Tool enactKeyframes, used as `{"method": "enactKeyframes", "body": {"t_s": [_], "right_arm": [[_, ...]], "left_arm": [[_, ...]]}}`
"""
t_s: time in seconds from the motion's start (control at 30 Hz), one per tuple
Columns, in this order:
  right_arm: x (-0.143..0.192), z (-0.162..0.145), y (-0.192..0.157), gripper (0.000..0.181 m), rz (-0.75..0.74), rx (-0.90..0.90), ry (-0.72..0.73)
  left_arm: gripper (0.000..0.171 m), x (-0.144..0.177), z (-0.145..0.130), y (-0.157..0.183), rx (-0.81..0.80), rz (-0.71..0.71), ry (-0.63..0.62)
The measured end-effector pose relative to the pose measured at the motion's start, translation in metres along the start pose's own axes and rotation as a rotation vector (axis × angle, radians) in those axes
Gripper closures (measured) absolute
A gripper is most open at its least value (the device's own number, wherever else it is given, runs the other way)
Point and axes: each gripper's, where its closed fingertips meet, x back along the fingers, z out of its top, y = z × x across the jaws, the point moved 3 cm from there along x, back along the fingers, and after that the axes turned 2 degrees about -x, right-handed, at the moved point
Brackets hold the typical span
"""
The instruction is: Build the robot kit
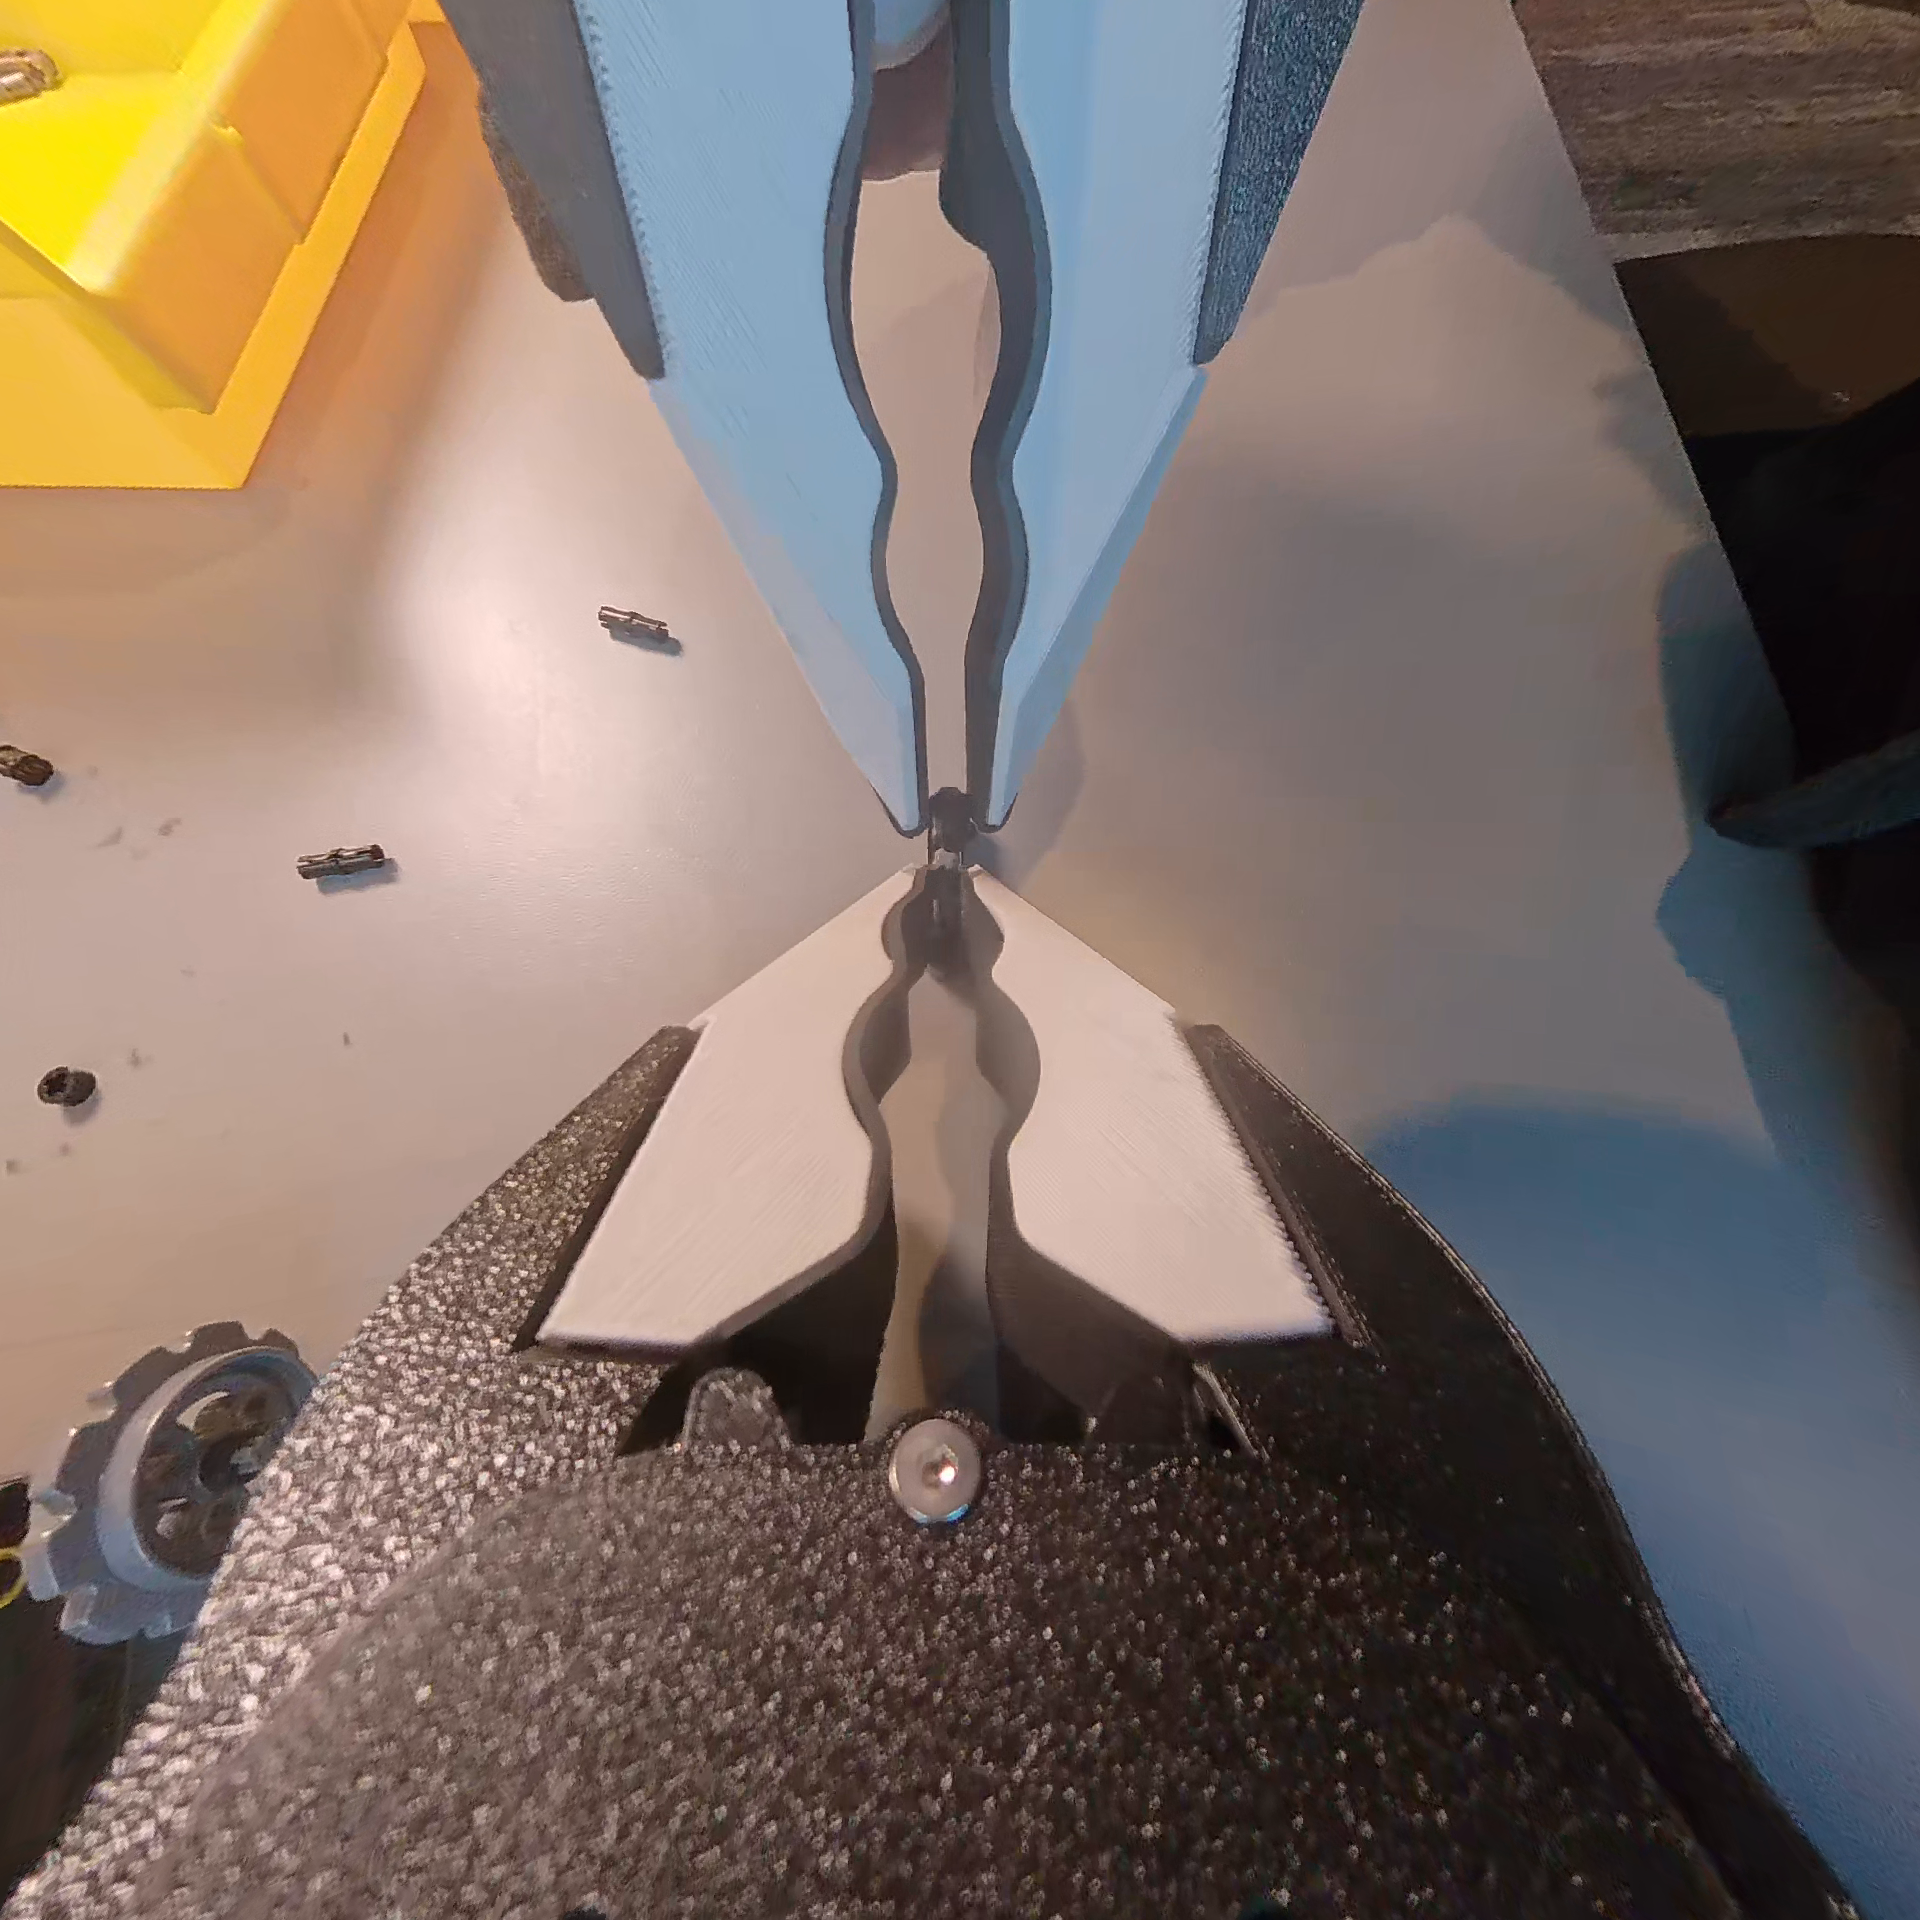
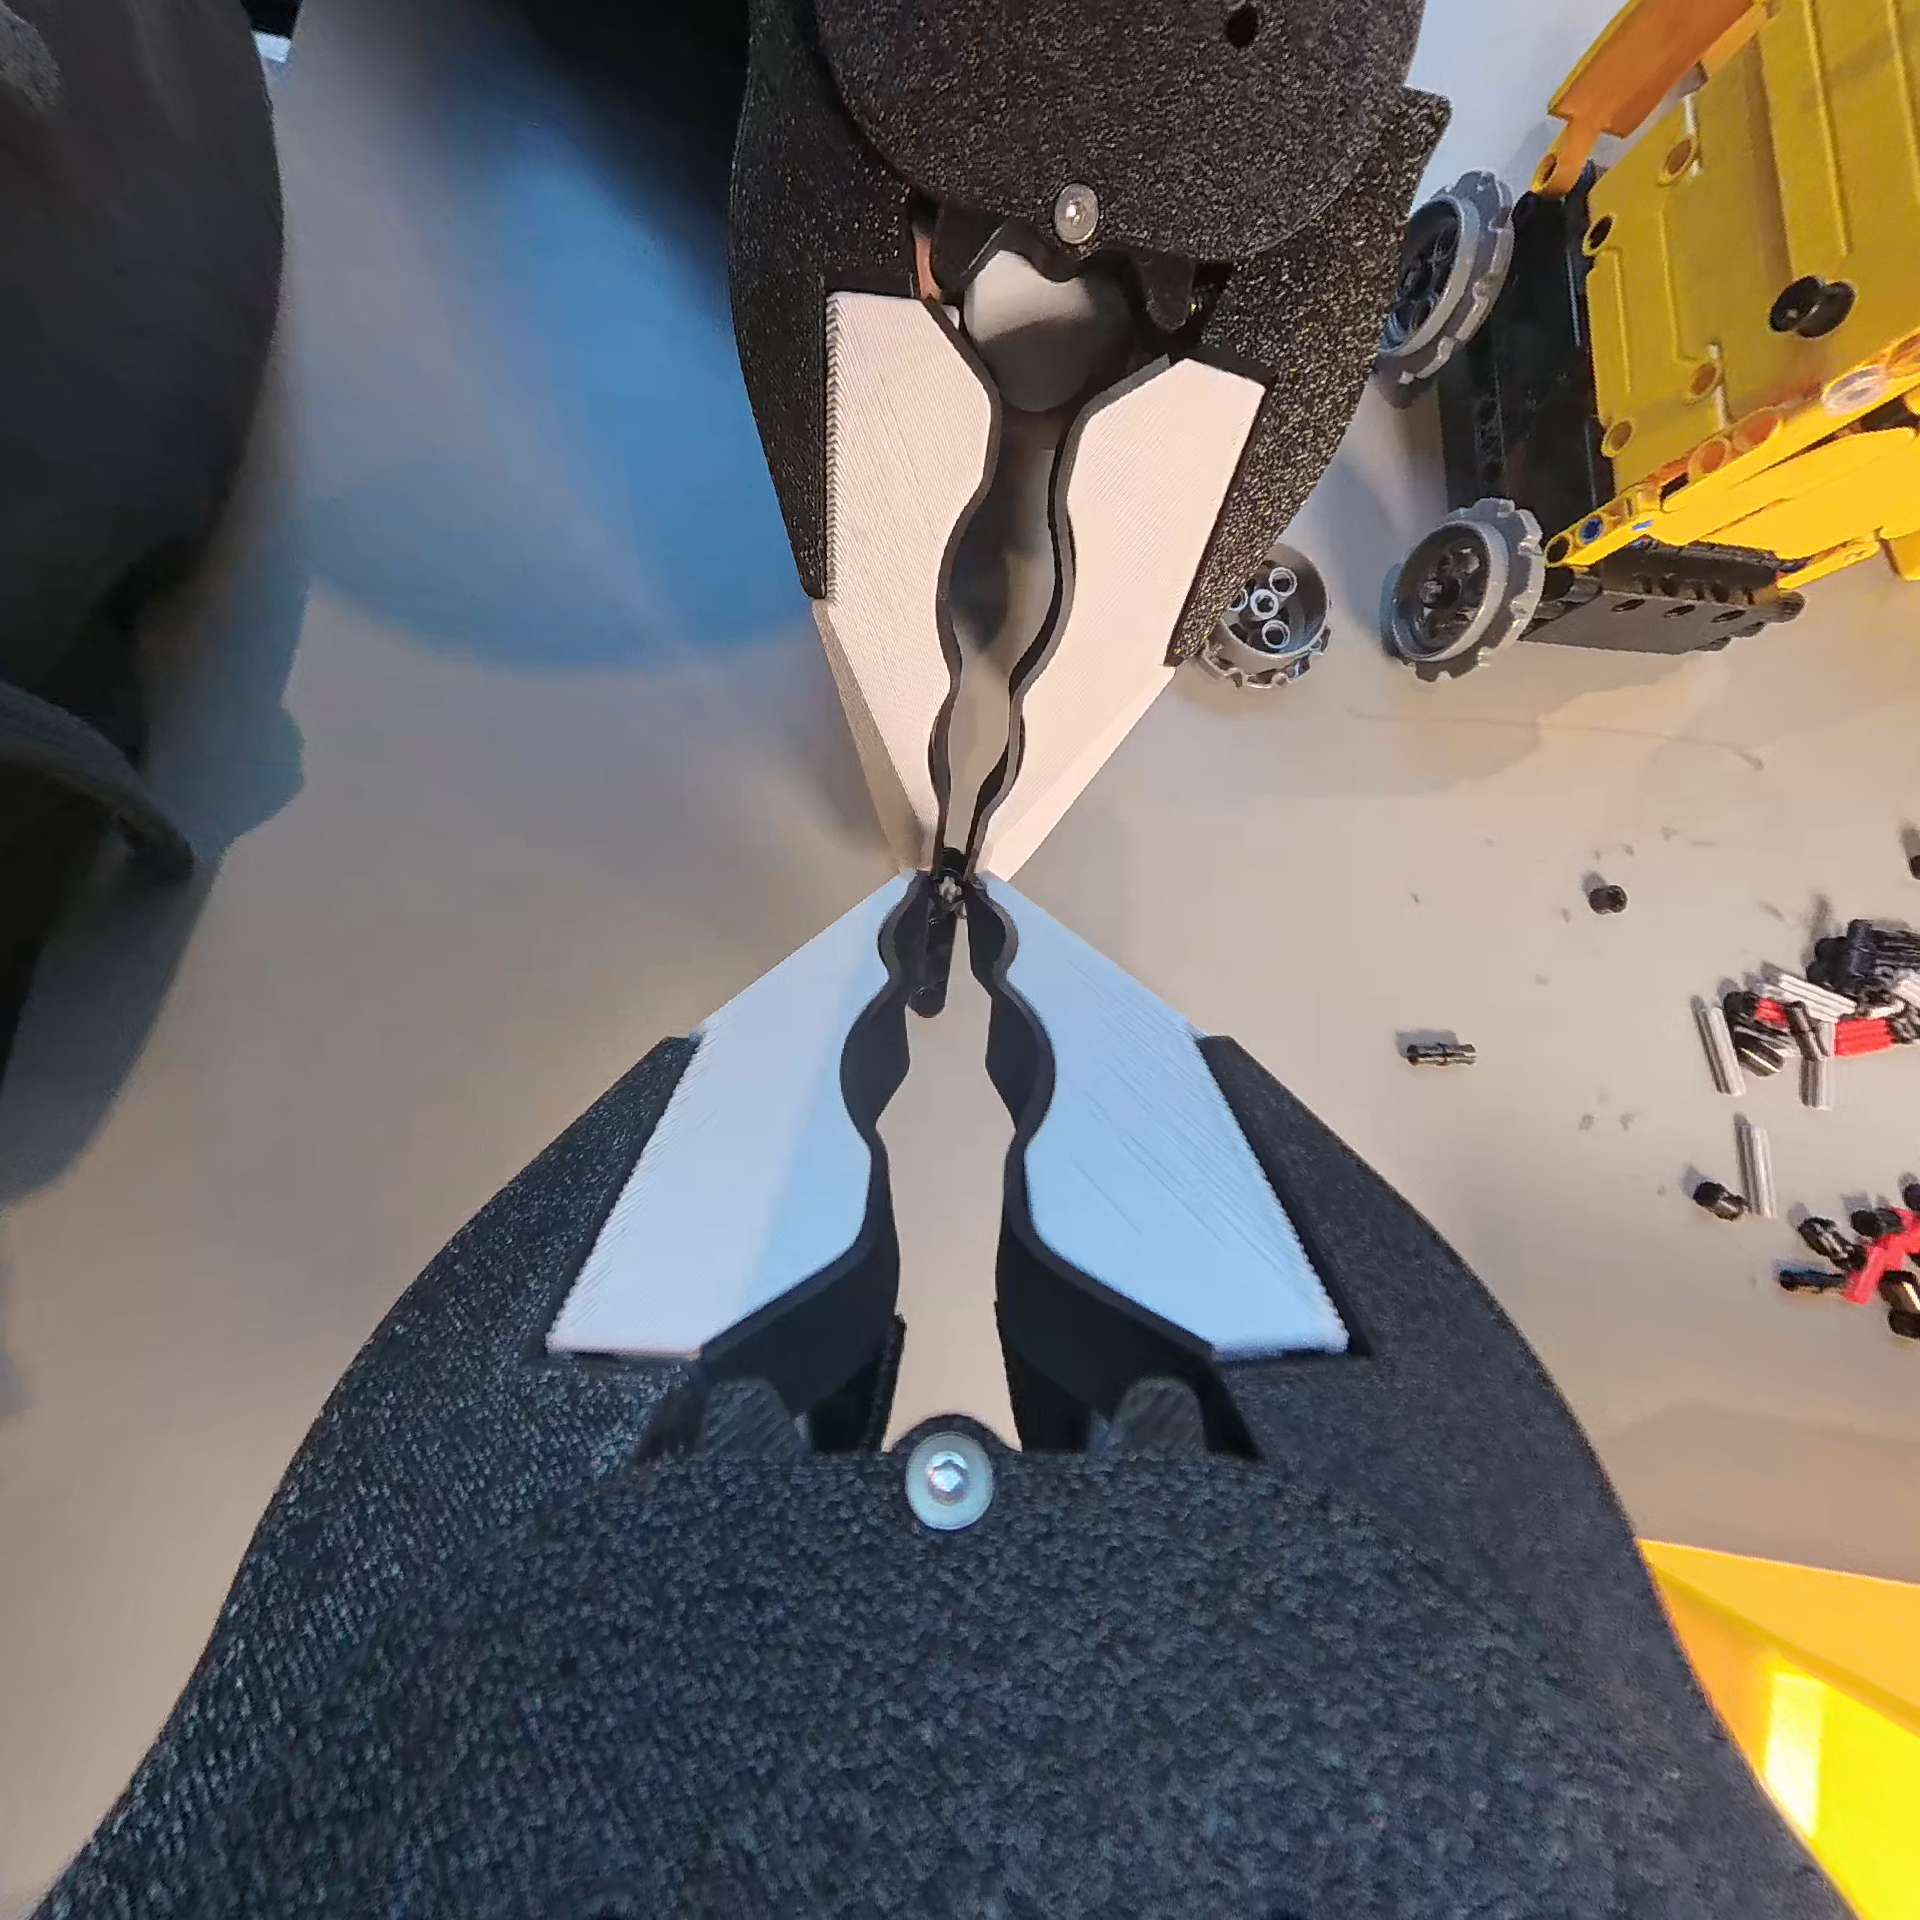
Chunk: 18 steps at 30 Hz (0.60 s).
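Note:
My left gripper (image 1: pixel 943 885) and right gripper (image 2: pixel 940 896) meet tip to tip above a pale table (image 1: pixel 1299 727). Each is shut on a small black plastic piece. In the left wrist view the right gripper (image 1: pixel 948 821) comes in from the top and pinches a short black pin (image 1: pixel 948 805). My left fingers grip a black part (image 1: pixel 943 920) just below it. In the right wrist view the right fingers hold a thin black connector (image 2: pixel 930 961), and the left gripper (image 2: pixel 953 858) comes from above. The two pieces touch at the tips; the joint itself is too small to make out.
A yellow bin (image 1: pixel 156 260) stands far left, with loose black pins (image 1: pixel 341 860) and a grey wheel (image 1: pixel 177 1475) nearby. A yellow and black toy vehicle (image 2: pixel 1714 364), a loose grey wheel (image 2: pixel 1268 618) and a pile of small pins (image 2: pixel 1849 997) lie right. A person's dark clothing (image 2: pixel 104 416) is at the table edge. Less than 4 cm separates the two grippers' tips. Left tips and right tips are each some 11 centimeters from the loose grey wheel (image 2: pixel 1268 618).

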Motion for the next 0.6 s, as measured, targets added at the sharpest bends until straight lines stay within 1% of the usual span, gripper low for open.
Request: {"method": "enactKeyframes", "body": {"t_s": [0.2,0.3,0.47,0.6], "right_arm": [[-0.0015,0.0020,0.0007,0.174,0.009,0.024,-0.019],[-0.0026,0.0025,0.0012,0.174,0.012,0.034,-0.031],[-0.0028,0.0044,0.0021,0.174,0.014,0.051,-0.045],[-0.0033,0.0049,0.0024,0.174,0.021,0.063,-0.054]], "left_arm": [[0.170,0.0002,-0.0015,-0.0005,0.003,-0.004,-0.006],[0.164,-0.0004,-0.0050,-0.0005,-0.004,0.001,-0.028],[0.164,0.0001,-0.0040,-0.0004,-0.002,-0.001,-0.019],[0.168,-0.0002,-0.0033,0.0001,-0.005,-0.003,-0.018]]}}
